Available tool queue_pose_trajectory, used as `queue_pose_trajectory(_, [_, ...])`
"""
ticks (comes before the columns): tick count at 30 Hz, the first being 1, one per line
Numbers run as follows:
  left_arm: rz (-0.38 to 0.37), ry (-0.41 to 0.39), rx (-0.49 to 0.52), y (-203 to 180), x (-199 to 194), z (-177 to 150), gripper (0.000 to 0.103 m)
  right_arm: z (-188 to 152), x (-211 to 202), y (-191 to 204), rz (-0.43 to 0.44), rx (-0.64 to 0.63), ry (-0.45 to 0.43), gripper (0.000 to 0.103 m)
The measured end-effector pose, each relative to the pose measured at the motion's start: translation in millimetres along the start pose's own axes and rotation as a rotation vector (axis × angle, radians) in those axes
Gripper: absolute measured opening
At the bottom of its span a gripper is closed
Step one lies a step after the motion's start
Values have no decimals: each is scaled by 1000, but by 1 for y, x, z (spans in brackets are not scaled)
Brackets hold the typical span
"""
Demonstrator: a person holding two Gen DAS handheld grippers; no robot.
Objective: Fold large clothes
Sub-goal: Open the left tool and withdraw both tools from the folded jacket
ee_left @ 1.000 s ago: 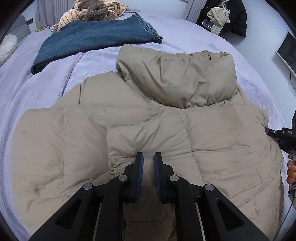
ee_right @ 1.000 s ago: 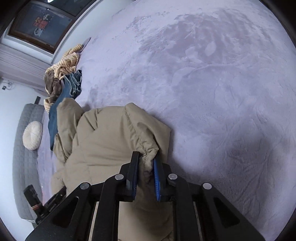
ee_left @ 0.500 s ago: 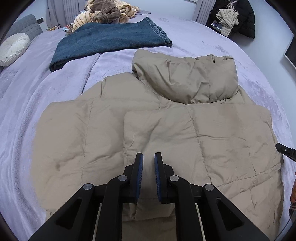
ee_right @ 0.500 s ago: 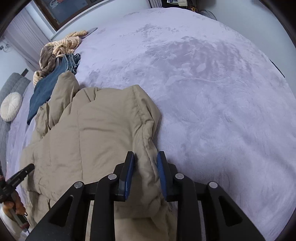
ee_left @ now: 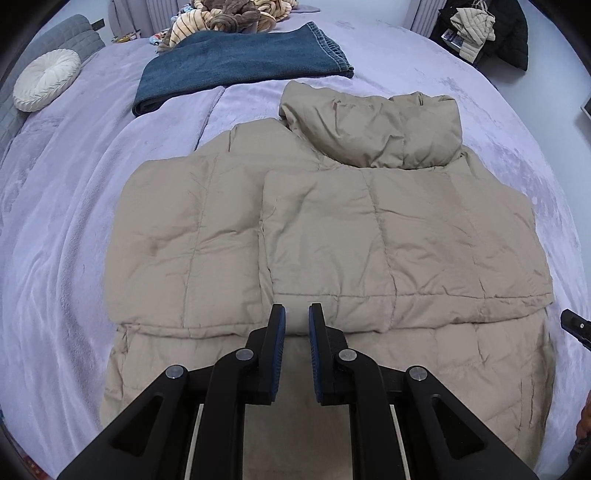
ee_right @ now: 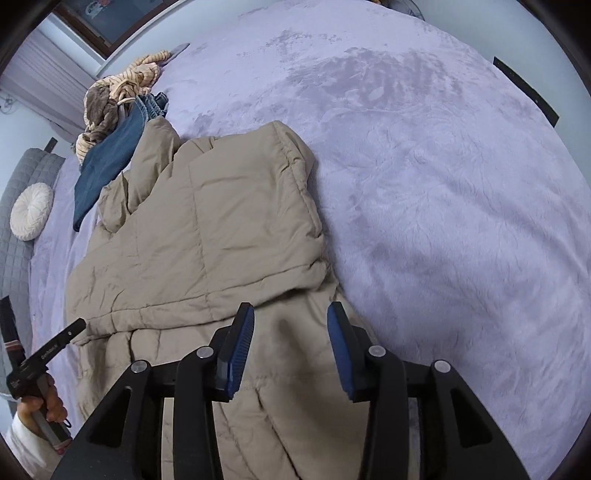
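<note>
Releasing the beige jacket (ee_right: 207, 236), we part the right claw (ee_right: 290, 325); left claw (ee_left: 296, 320) clenched empty, fold laid mid-frame.

This is a bedroom in a home. A wide bed under a soft lilac plush blanket (ee_left: 74, 229) fills both views, with a grey quilted headboard (ee_left: 55, 40) and a round cream pleated cushion (ee_left: 46, 85) at its far end. Folded blue denim jeans (ee_left: 236, 62), a striped knit heap (ee_left: 229, 18) and dark coats piled by the wall (ee_left: 491, 33) add clothing.
</note>
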State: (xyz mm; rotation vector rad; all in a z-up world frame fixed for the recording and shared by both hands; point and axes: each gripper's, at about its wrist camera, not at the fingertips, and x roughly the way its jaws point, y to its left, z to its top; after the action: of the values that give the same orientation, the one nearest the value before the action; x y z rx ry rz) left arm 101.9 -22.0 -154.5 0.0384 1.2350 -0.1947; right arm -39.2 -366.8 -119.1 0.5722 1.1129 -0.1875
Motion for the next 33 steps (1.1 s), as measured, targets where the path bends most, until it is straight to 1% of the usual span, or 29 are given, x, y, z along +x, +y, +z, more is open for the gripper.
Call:
queue_pose_trajectory(5, [-4,11,-5,-10,-18,-11,15,-13,-10,7,28,-16,39,52])
queue_pose_trajectory(6, [-4,15,-5,-11,-20,-12,18,-14,-12,9,33,-22,44,52])
queue_pose_trajectory(7, [-5,22,-6,-13,-21,-15,57,-16,-14,10,35,-28,50,52])
queue_pose_trajectory(8, [4,30,-14,-15,-23,-17,86,-16,-15,11,37,-33,54,52])
queue_pose_trajectory(9, [26,3,-32,-16,-28,-21,102,-16,-17,12,40,-36,58,52])
queue_pose_trajectory(10, [33,-24,-34,-17,-35,-23,102,-17,-19,13,43,-39,61,52])
queue_pose_trajectory(16, [34,-4,-29,-28,-52,-33,102,-22,-31,13,58,-61,74,52])
queue_pose_trajectory(18, [25,0,-29,-31,-59,-38,102,-24,-34,13,63,-62,78,57])
queue_pose_trajectory(20, [17,5,-37,-34,-62,-44,102,-27,-38,11,72,-62,81,69])
queue_pose_trajectory(22, [5,15,-37,-37,-63,-51,102,-31,-41,11,82,-70,85,73])
queue_pose_trajectory(24, [10,15,-47,-40,-66,-57,102,-35,-41,10,89,-75,96,75])
queue_pose_trajectory(26, [18,15,-60,-41,-71,-65,102,-38,-40,9,99,-74,111,82])
queue_pose_trajectory(28, [23,24,-73,-41,-73,-73,102,-42,-39,8,111,-76,122,83])
queue_pose_trajectory(31, [22,52,-92,-39,-76,-87,102,-48,-39,9,127,-71,139,86])
queue_pose_trajectory(33, [22,63,-97,-36,-78,-96,102,-54,-40,12,147,-71,145,86])
